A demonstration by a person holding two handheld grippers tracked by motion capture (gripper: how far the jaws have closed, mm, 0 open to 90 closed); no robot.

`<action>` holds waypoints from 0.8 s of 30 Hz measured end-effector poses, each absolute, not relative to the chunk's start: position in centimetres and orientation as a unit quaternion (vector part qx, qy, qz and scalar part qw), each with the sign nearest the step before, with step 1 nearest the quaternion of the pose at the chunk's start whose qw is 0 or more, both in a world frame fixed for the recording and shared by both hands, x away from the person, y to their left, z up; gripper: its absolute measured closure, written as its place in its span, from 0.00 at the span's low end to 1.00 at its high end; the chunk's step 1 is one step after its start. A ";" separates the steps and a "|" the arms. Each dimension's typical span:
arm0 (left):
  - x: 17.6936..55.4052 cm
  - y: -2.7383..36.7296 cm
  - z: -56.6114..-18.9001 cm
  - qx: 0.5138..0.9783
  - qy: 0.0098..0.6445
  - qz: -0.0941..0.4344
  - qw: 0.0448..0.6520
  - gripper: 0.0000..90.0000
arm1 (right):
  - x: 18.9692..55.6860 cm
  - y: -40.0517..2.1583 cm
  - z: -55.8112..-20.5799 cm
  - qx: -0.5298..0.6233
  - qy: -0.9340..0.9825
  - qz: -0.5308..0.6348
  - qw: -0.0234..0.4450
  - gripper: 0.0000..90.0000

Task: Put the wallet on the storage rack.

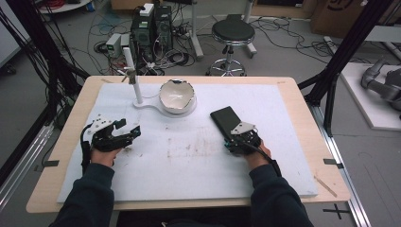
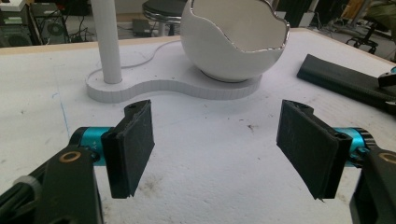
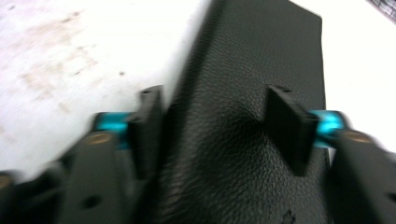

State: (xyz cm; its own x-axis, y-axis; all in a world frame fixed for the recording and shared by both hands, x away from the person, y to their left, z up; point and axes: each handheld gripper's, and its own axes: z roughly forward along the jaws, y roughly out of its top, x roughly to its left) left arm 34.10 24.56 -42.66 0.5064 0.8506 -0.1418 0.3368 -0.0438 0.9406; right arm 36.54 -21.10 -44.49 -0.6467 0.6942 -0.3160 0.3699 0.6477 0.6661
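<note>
A black leather case (image 1: 226, 120) lies flat on the white mat, right of centre. My right gripper (image 1: 231, 134) is at its near end. In the right gripper view one pad (image 3: 148, 116) sits against the case's (image 3: 233, 154) left edge. The other pad (image 3: 285, 126) bears down on its top, where the leather looks dented. My left gripper (image 1: 130, 126) rests at the mat's left side with its jaws wide apart (image 2: 217, 112) and nothing between them. It points toward a white egg-shaped bowl (image 2: 233, 37).
The bowl (image 1: 177, 97) stands on a white base (image 2: 154, 88) with an upright white post (image 1: 136, 90) at the back of the mat (image 1: 189, 165). The case (image 2: 341, 79) lies at the right in the left gripper view. A stool and computers stand behind the table.
</note>
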 end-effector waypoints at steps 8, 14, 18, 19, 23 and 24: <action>34.1 24.6 -42.7 0.679 0.437 0.238 0.540 0.30 | 35.7 -20.7 -43.5 0.311 0.856 0.281 0.301 0.90; 34.2 24.6 -42.7 0.680 0.438 0.238 0.537 0.30 | 35.9 -22.7 -42.0 0.360 0.820 0.354 0.268 0.91; 34.2 24.7 -42.8 0.679 0.439 0.236 0.539 0.30 | 36.0 -24.2 -40.8 0.394 0.789 0.414 0.225 0.92; 34.2 24.7 -42.8 0.679 0.439 0.236 0.539 0.30 | 35.9 -24.7 -40.4 0.401 0.779 0.433 0.211 0.92; 34.2 24.6 -42.8 0.680 0.439 0.237 0.537 0.30 | 35.7 -25.7 -39.5 0.422 0.750 0.484 0.159 0.92; 34.2 24.6 -42.8 0.681 0.438 0.237 0.537 0.30 | 35.6 -26.0 -39.4 0.425 0.744 0.492 0.152 0.92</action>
State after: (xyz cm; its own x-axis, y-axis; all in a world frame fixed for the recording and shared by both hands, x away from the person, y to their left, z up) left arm 34.24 24.64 -42.76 0.5045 0.8508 -0.1467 0.3422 -0.0410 0.9387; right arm 35.62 -25.96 -39.40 -0.5922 0.7824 0.1929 0.4838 0.1538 0.8616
